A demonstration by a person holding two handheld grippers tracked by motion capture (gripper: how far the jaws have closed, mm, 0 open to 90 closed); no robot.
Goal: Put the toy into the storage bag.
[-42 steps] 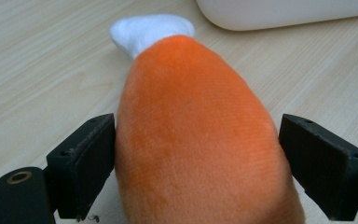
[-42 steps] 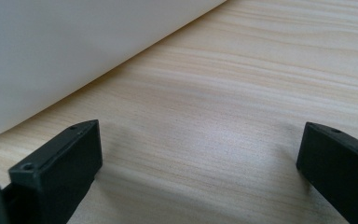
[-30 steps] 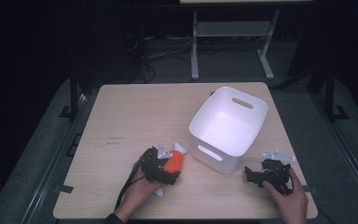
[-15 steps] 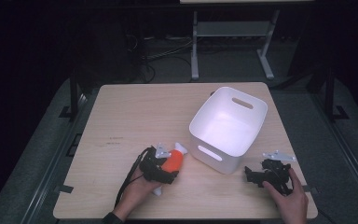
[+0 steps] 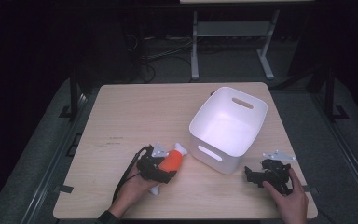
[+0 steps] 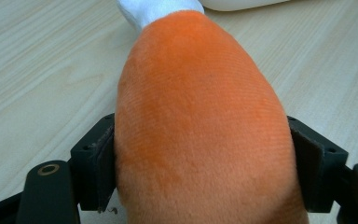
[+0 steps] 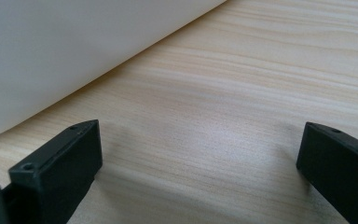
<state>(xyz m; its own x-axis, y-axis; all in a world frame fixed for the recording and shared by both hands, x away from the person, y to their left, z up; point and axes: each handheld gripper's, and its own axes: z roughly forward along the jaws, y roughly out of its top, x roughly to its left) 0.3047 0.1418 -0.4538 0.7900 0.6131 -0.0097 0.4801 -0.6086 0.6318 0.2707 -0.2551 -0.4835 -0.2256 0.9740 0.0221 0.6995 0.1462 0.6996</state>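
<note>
An orange plush toy with white ends (image 5: 171,162) lies on the wooden table (image 5: 140,116), just left of a white bin (image 5: 227,127). My left gripper (image 5: 157,169) is shut on the toy's orange body (image 6: 200,121); both jaws press its sides in the left gripper view. The toy's white tip (image 6: 161,9) points toward the bin's base. My right gripper (image 5: 254,176) rests on the table at the front right, open, with bare wood between its jaws (image 7: 200,154). The bin's wall (image 7: 74,51) rises just ahead of it.
The white bin has handle slots and looks empty inside. A metal stand (image 5: 233,42) and cables (image 5: 163,56) sit on the dark floor beyond the table's far edge. Bare tabletop stretches across the back left.
</note>
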